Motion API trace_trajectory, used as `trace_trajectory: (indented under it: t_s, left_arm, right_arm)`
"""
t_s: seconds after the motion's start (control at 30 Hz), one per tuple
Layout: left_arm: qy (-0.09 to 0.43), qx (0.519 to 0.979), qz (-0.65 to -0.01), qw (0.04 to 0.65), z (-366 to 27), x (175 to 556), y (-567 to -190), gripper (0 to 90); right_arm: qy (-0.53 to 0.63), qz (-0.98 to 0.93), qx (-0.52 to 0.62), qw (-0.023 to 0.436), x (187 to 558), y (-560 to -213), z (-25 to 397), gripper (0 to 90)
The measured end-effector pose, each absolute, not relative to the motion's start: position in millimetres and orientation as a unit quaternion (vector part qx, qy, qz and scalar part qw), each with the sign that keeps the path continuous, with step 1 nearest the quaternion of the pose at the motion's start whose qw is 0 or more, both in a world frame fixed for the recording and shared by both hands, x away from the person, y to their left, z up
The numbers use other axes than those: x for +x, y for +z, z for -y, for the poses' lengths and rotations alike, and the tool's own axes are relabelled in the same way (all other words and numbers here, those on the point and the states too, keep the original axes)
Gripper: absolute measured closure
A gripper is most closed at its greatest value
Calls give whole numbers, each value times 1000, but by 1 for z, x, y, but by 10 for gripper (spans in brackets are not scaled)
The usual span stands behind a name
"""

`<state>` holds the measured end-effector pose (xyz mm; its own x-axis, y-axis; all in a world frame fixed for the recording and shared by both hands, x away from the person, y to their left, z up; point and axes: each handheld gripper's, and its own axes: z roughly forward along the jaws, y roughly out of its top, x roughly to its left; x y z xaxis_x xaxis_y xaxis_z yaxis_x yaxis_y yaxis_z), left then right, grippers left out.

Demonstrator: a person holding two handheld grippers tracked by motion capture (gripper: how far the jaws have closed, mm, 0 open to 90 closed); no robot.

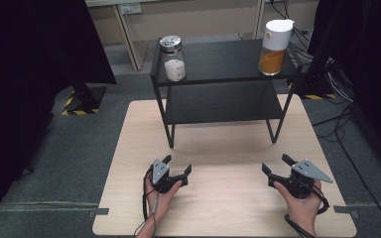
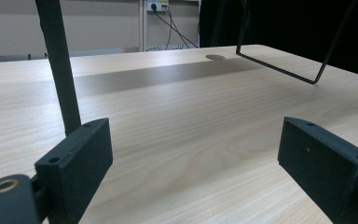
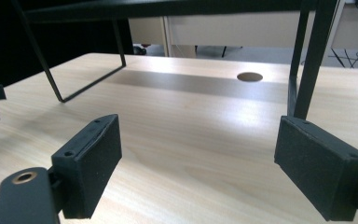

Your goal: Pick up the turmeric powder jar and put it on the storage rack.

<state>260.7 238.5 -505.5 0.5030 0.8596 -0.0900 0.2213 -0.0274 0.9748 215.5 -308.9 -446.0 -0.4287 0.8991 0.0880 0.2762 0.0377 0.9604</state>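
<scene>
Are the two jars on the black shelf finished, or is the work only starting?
It looks like the very start. Both jars stand on the shelf's top level: the jar with white contents at its left end, the jar with orange powder at its right. The left gripper and right gripper rest low over the table, jaws open, holding nothing. Any handling of the jars is still ahead.
</scene>
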Motion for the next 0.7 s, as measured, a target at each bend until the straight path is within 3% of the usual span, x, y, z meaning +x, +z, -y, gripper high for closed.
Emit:
trace_trajectory:
  t_s: [0.7]
  left_arm:
    - [282, 659, -411, 564, -239, 261, -505, 94]
  right_arm:
    - [500, -676, 467, 275, 217, -472, 310, 150]
